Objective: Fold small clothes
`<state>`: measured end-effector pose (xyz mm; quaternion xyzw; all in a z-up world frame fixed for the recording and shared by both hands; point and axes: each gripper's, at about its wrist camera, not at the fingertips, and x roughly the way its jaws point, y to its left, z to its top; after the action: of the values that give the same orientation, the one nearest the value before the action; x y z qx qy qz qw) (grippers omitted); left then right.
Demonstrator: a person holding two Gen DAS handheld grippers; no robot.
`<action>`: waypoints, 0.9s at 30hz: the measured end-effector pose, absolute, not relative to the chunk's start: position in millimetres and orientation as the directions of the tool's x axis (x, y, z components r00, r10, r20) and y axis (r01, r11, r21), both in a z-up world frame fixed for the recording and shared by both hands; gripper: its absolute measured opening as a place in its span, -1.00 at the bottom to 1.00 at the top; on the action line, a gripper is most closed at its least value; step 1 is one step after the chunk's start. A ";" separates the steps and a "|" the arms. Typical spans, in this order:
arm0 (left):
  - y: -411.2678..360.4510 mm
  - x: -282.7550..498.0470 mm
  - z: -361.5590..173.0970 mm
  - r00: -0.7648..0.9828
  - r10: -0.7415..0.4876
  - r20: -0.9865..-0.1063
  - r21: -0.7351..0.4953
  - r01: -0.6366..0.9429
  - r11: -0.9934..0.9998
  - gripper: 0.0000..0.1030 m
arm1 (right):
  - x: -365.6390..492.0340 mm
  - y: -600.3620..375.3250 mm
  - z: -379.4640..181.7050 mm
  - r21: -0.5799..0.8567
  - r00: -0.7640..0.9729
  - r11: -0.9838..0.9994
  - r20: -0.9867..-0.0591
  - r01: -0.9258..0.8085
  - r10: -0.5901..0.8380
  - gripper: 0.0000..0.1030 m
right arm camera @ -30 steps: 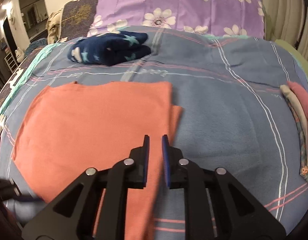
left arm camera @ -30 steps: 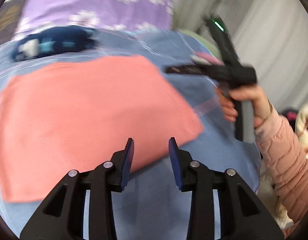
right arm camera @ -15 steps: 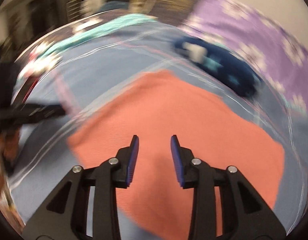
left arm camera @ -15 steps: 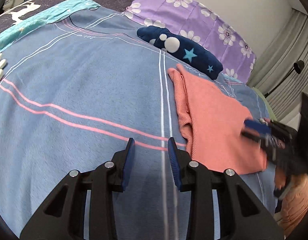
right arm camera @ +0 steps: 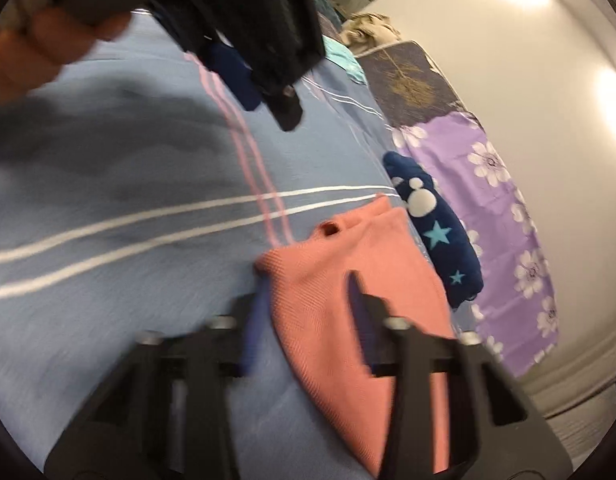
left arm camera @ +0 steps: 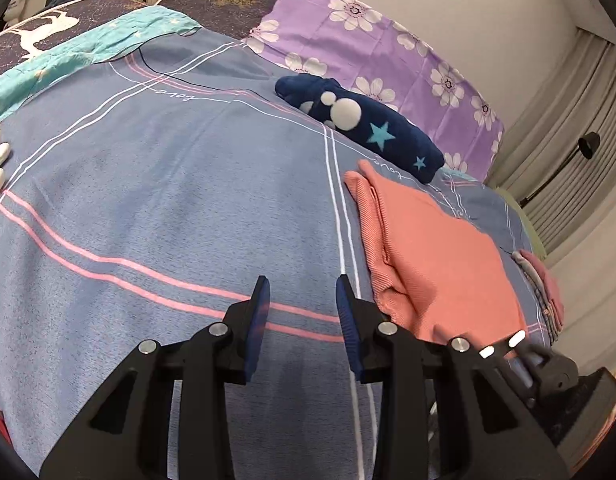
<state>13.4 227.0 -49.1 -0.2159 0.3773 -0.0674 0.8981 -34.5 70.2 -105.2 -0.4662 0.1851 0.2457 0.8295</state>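
A salmon-pink garment [left arm camera: 435, 264] lies folded on the blue striped bedspread [left arm camera: 156, 200], to the right of my left gripper [left arm camera: 302, 300], which is open and empty over bare bedspread. In the right wrist view the same pink garment [right arm camera: 347, 280] lies under my right gripper [right arm camera: 308, 296], which is open with its fingers on either side of the garment's near corner; the view is blurred. The left gripper's body [right arm camera: 268, 32] shows at the top of that view, and the right gripper's body [left arm camera: 547, 368] at the lower right of the left wrist view.
A folded navy garment with stars [left arm camera: 363, 124] lies behind the pink one, in front of a purple flowered pillow [left arm camera: 387, 48]. A small stack of folded clothes [left arm camera: 543, 292] sits at the bed's right edge. Curtains [left arm camera: 579, 152] hang to the right.
Both grippers swung to the pink garment's left side. The garment now lies narrower, folded over. The right gripper opened wider, and dropped close over the garment's corner.
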 end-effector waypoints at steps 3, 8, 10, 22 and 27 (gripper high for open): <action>230.0 19.3 -46.9 0.692 -0.327 -0.644 -0.461 -0.009 0.888 -0.32 | -29.5 67.0 -91.6 -0.567 0.747 0.504 -0.594 -0.652 0.300 -0.93; 220.0 30.3 -59.1 0.644 -0.413 -0.644 -0.510 0.042 0.859 -0.31 | -16.7 46.0 -67.5 -0.347 0.582 0.525 -0.714 -0.777 0.389 -0.65; 211.6 33.1 -67.6 0.619 -0.437 -0.652 -0.514 0.062 0.855 -0.31 | -5.9 34.5 -66.7 -0.210 0.456 0.508 -0.781 -0.835 0.426 -0.51; 155.8 44.3 -61.7 0.582 -0.358 -0.730 -0.283 0.220 0.934 -0.48 | 146.3 -5.3 2.0 0.003 0.504 0.806 -0.779 -0.592 0.373 -0.52; 148.8 67.1 -58.8 0.535 -0.410 -0.739 -0.289 0.298 0.910 -0.48 | 190.8 49.7 -6.4 -0.040 0.482 0.798 -0.815 -0.601 0.322 -0.22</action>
<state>67.1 148.8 -58.8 -0.0640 0.4377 -0.2027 0.8736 190.8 49.7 -6.4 -0.1627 0.4296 0.2730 0.8452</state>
